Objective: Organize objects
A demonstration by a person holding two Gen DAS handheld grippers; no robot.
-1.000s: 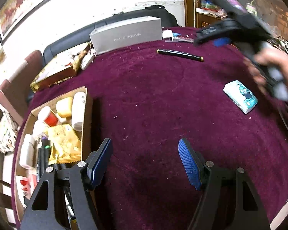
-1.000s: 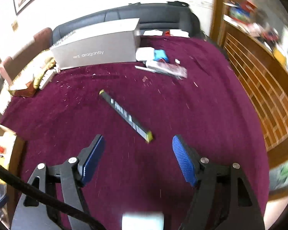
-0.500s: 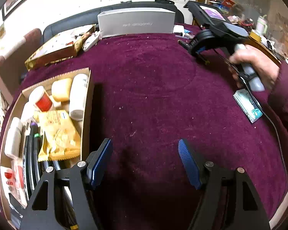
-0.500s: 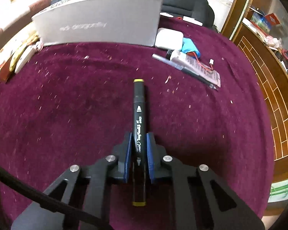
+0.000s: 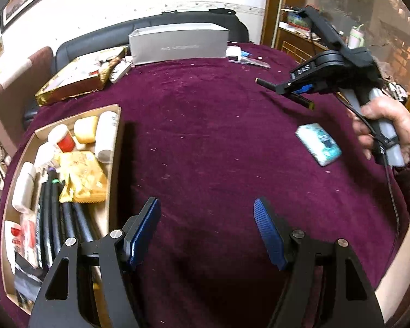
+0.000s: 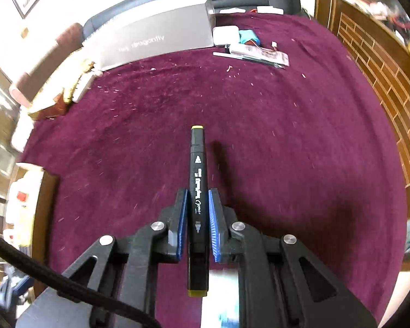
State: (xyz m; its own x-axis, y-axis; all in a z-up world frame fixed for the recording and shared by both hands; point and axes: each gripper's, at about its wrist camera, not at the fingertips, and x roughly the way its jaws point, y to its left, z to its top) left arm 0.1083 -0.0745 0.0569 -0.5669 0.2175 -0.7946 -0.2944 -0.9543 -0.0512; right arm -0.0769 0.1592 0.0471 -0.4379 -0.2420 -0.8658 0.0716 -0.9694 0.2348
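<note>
A black marker (image 6: pixel 196 180) with yellow ends is clamped lengthwise between the blue pads of my right gripper (image 6: pixel 197 194), which is shut on it. The marker hangs a little above the maroon cloth and casts a shadow beside it. In the left wrist view, a hand holds that right gripper (image 5: pixel 295 90) at the upper right, the marker (image 5: pixel 300 99) sticking out both ways. My left gripper (image 5: pixel 205 205) stands open over bare cloth with nothing between its fingers. To its left lies a cardboard box (image 5: pixel 114 142) holding bottles, a yellow packet and several dark markers. A teal-and-white tissue pack (image 5: pixel 318 143) lies on the right.
A grey carton (image 5: pixel 177 45) stands at the table's far edge, with a gold box (image 5: pixel 73 82) to its left. A white adapter (image 6: pixel 225 35) and a plastic-wrapped item (image 6: pixel 257 53) lie at the far right. A dark sofa is behind, and wooden lattice furniture (image 6: pixel 382 82) stands along the right.
My right gripper closed on the marker, which lay aslant on the cloth a second ago, and has lifted it. The left gripper's view shifted a little; its jaws stayed open.
</note>
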